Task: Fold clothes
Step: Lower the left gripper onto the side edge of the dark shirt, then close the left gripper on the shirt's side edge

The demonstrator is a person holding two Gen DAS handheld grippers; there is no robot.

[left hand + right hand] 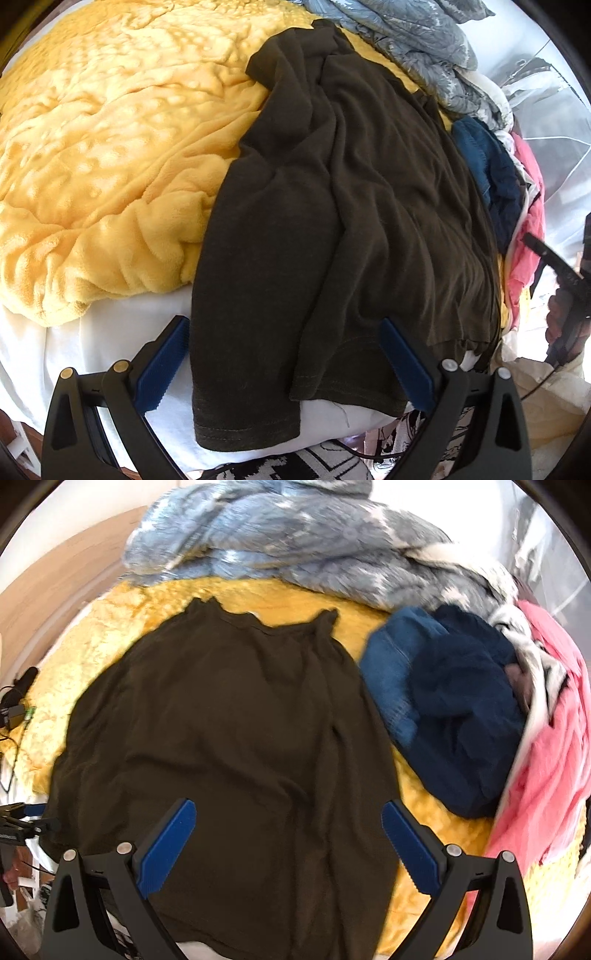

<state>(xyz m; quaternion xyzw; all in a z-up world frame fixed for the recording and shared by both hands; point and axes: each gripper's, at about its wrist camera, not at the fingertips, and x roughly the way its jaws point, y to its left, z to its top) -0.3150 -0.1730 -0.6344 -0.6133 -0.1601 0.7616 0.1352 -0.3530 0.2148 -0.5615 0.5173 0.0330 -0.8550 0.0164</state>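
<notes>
— Bedding first: what covers the bed?
— A yellow fleece blanket (110,147) over a white sheet (92,343), with a blue-grey quilt (295,542) bunched at the far side.
— And the dark brown shirt (221,720)?
— Spread on the blanket, its hem hanging over the bed's near edge.
— The claws?
— Left claw (286,363) and right claw (288,843) both gape wide above the shirt, holding nothing.
— Anything beside it?
— A heap of blue clothes (450,709) and a pink garment (554,757), right of the shirt.

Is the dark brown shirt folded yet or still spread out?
Spread, not folded: the dark brown shirt lies open and wrinkled on the yellow blanket, hem hanging over the bed edge.
</notes>
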